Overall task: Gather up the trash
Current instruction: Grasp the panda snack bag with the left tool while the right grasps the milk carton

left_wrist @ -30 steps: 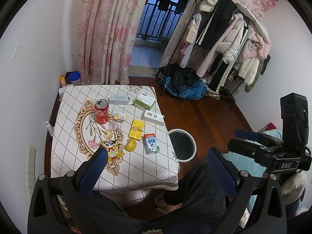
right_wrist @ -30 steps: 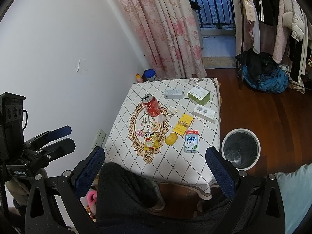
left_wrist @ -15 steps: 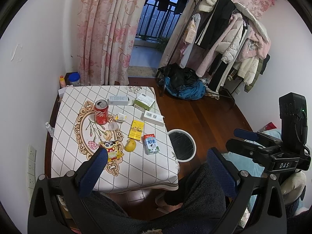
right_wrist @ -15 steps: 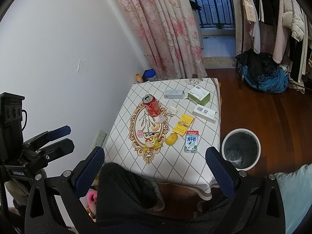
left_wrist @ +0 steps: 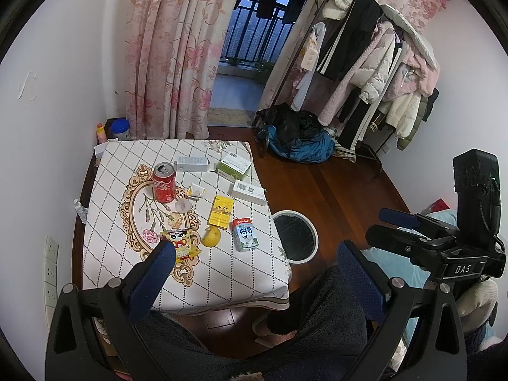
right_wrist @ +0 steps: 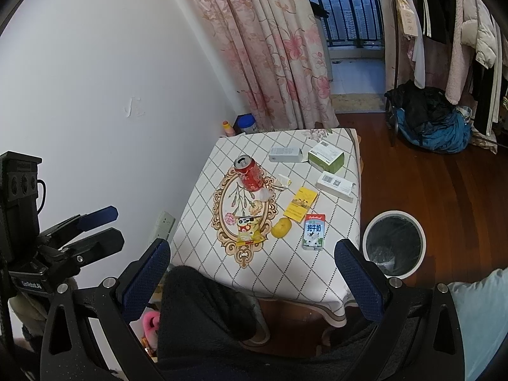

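We're getting soft, even indoor light in both views, coolish, with no hard shadows on the table point(left_wrist: 190, 273). The balcony door point(left_wrist: 254, 35) shows dusky blue outside, so it adds little light. The white wall point(right_wrist: 104, 73) reads evenly lit with no glare, and the floor point(left_wrist: 333, 187) carries a faint sheen. Heavy fisheye bending toward the edges, black vignette in the corners. The centre is sharp; the curtain point(right_wrist: 270, 41) and the rack point(left_wrist: 374, 73) stretch and soften near the rim.
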### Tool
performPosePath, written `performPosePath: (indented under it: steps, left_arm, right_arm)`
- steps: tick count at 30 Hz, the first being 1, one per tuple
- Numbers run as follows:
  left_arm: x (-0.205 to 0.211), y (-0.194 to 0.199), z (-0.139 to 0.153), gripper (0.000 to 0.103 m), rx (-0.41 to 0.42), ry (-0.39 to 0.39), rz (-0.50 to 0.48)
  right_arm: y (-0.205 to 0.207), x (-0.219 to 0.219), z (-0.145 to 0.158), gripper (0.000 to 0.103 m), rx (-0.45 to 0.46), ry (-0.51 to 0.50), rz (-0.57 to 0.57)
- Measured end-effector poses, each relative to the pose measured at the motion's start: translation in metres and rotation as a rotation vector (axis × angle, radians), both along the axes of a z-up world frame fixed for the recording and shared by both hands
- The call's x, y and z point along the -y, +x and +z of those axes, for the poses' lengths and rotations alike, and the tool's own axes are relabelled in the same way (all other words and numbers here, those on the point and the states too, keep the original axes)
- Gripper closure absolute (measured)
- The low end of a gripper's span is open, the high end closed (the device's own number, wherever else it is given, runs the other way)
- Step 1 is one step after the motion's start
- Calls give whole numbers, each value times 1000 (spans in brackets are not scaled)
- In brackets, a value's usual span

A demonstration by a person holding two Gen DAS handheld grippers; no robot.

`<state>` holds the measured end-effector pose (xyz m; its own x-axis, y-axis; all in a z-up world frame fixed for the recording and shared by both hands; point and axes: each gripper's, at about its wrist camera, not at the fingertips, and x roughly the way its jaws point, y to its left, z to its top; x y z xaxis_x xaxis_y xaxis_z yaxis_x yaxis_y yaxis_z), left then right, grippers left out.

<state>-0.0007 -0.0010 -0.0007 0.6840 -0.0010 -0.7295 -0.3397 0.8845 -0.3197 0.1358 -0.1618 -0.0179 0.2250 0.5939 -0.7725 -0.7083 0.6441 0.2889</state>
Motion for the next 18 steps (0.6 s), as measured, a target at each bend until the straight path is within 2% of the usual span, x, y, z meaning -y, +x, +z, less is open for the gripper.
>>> performPosePath:
  steps: [4,7,11,13,17,18]
  left_arm:
    - [-9,8,-10,0,-26,12,60]
    - [-29,21,-39,0,-82,-2,151]
    - [-62,44,-103,0,-210,5,290]
    - [-72,54,-136,0,-279,-12,323]
    - [-94,73,-203,0,-406,-121,364]
    - [-98,77,-219,0,-430,-153,375]
  right_arm:
    - [12,-4,-8,0,-24,30,-26]
    - [31,-9,-30,0,-53,22,-66]
    - [74,-22,-95,0,-136,-36,-162]
    - [97,-26,-136,0,-214,-63,-212]
    - [130,-40,-215,1,-321,-136,-278]
    - [135,-43,-233,4,-356,-146,-289]
